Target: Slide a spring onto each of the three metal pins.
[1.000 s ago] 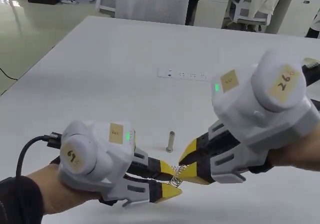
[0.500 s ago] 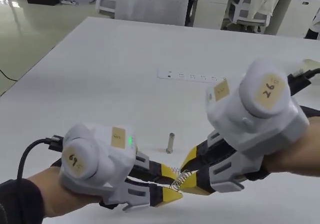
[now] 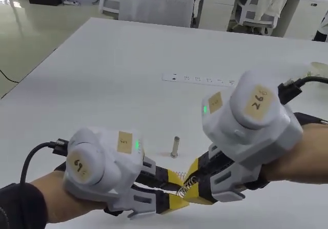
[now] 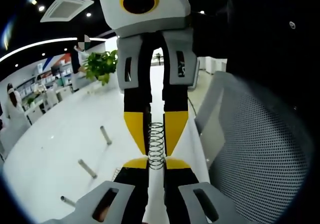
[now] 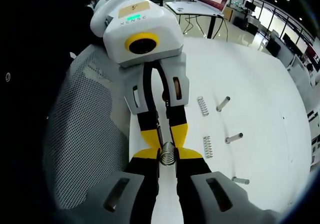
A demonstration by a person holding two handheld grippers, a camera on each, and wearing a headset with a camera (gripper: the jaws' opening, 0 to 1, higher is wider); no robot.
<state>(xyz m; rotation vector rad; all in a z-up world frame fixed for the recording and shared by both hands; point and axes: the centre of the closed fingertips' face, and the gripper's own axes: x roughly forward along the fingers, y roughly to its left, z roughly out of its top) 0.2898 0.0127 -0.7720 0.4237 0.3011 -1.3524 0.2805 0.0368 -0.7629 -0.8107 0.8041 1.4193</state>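
The white table (image 3: 102, 75) carries three metal pins (image 5: 233, 138), standing upright, and two loose springs (image 5: 207, 146) lying beside them. Above it the left gripper (image 3: 176, 190) and right gripper (image 3: 193, 183) meet tip to tip, both sets of jaws closed on a third spring (image 4: 156, 145), its long axis running gripper to gripper

Left tongs (image 4: 156, 164) and right tongs (image 4: 156, 151) pinch one spring (image 4: 156, 140).

The head view looks down over the table's (image 3: 128, 75) near edge; the gripper views face each other closely, both showing the spring (image 4: 156, 144).
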